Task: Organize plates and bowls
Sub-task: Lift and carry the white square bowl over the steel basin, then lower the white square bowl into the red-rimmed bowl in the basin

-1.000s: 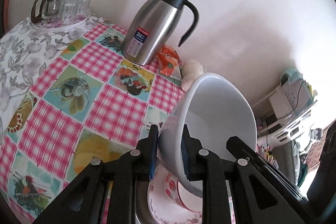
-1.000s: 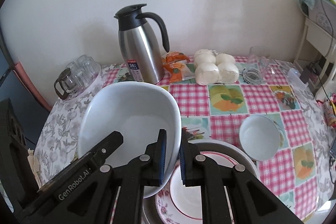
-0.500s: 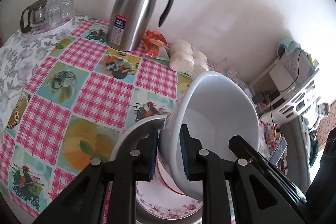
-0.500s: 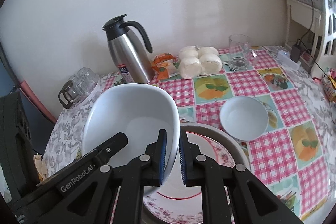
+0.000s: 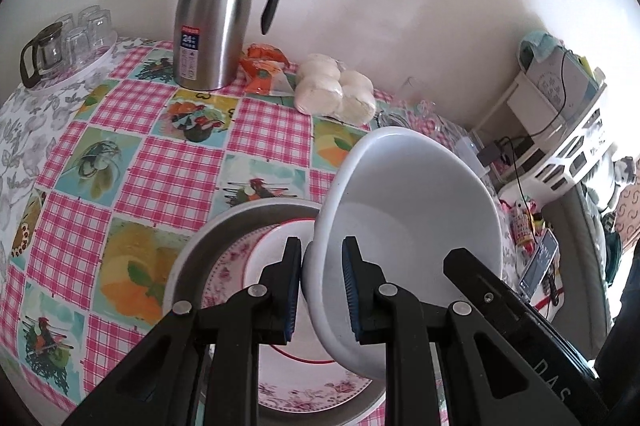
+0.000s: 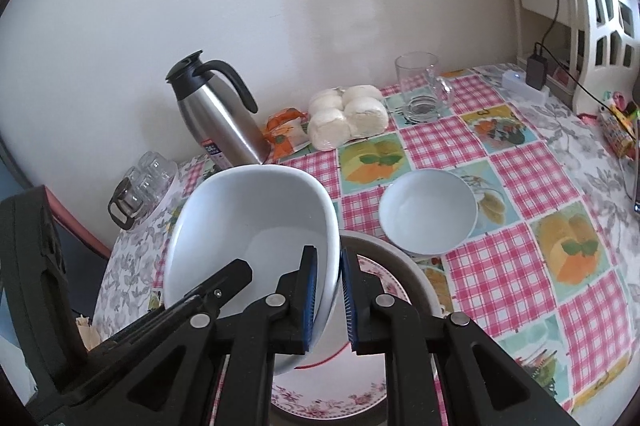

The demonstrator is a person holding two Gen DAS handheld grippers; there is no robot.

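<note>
A large white bowl [image 5: 416,210] is held by both grippers, one on each side of its rim, tilted above a stack of plates. My left gripper [image 5: 320,290] is shut on its near rim. My right gripper [image 6: 329,300] is shut on the opposite rim of the same bowl [image 6: 256,226]. Below lies a floral plate with a red ring [image 5: 240,262] inside a wide grey dish [image 5: 208,238], also seen in the right wrist view [image 6: 404,266]. A small white bowl [image 6: 428,212] sits on the tablecloth to the right of the stack.
A steel thermos jug [image 5: 212,14] stands at the back by the wall, with an orange packet [image 5: 264,68] and wrapped white buns [image 5: 336,92] beside it. A glass mug [image 6: 420,88] stands back right. A tray of glasses [image 5: 60,46] is far left. A white shelf [image 6: 568,6] stands at the right.
Both grippers have lifted and carried the large bowl back and to the right over the plate stack. More of the plates and table shows now.
</note>
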